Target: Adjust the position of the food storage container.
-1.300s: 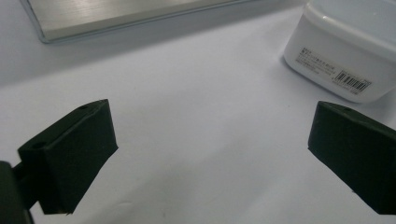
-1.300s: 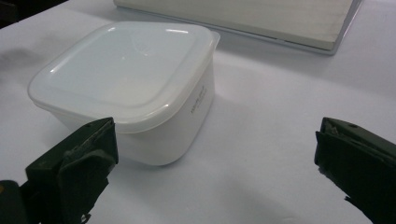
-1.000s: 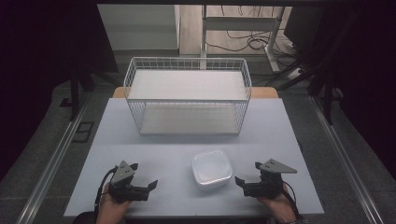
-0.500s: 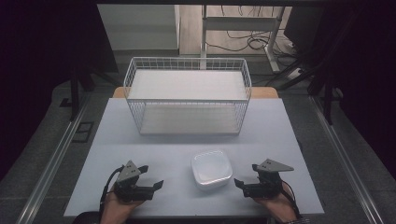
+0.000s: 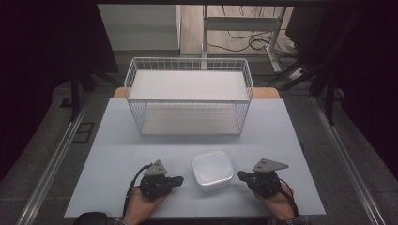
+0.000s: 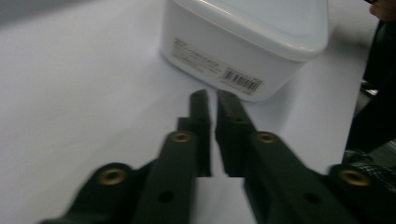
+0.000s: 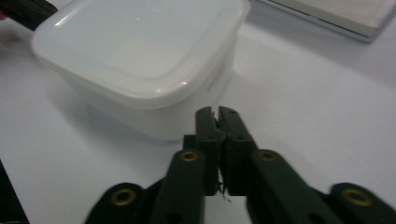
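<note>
A white square plastic container (image 5: 212,169) with its lid on stands near the table's front edge, between my two grippers. My left gripper (image 5: 179,179) lies low to its left and points at it; its jaws have just been closing and now stand together with nothing between them. In the left gripper view the tips (image 6: 212,95) stop just short of the container's labelled wall (image 6: 219,70). My right gripper (image 5: 241,175) rests to the container's right. Its jaws have likewise just been closing and are shut on nothing (image 7: 215,112), close beside the container (image 7: 140,60).
A white wire basket (image 5: 187,93) stands at the back middle of the pale table (image 5: 141,140). Bare tabletop lies between the basket and the container. Dark floor, rails and cables surround the table.
Both grippers' jaws have gone from wide apart to together. My left gripper has slid right, closer to the container. The right gripper has hardly moved.
</note>
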`<action>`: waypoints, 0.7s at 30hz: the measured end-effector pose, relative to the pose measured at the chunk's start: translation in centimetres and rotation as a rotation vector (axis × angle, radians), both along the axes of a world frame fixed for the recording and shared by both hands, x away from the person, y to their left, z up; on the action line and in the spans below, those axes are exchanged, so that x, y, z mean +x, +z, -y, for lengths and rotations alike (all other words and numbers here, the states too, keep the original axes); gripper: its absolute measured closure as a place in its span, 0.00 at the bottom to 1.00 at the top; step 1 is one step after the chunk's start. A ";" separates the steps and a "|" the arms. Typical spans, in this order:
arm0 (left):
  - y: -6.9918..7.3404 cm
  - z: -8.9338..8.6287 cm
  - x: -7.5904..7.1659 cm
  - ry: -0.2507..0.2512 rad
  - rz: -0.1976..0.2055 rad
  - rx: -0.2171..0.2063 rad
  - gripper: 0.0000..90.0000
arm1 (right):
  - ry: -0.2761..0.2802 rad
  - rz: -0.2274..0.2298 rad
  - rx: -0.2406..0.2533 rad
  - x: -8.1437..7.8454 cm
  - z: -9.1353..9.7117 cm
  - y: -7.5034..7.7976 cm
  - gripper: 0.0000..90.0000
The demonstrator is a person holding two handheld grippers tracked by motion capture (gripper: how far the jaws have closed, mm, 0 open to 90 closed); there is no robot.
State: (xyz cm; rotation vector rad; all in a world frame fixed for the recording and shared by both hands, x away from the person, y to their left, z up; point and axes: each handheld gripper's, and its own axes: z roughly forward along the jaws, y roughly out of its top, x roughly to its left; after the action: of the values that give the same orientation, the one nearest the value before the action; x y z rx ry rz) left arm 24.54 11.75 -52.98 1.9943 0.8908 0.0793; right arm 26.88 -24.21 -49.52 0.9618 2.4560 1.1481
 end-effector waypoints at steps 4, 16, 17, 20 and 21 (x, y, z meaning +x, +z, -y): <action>-0.1 1.3 0.6 0.001 0.007 0.017 1.00 | -0.003 0.002 -0.028 0.4 -0.6 0.0 0.99; 0.1 1.2 1.2 0.030 -0.007 0.004 1.00 | 0.052 -0.054 -0.003 0.9 -2.7 -0.3 0.99; 0.2 1.0 1.3 0.038 -0.009 0.003 1.00 | 0.057 -0.052 -0.003 0.9 -2.9 -0.2 0.99; 0.2 0.2 1.4 0.059 -0.015 0.006 1.00 | 0.063 -0.063 -0.002 1.1 -3.8 -0.3 0.99; 0.3 0.0 1.5 0.066 -0.015 0.010 1.00 | 0.066 -0.069 -0.002 1.3 -4.1 -0.3 0.99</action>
State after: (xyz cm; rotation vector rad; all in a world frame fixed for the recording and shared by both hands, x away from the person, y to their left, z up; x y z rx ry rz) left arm 26.00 11.78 -52.73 1.9766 0.9680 0.1064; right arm 28.14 -20.07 -49.83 0.9417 2.5603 1.1514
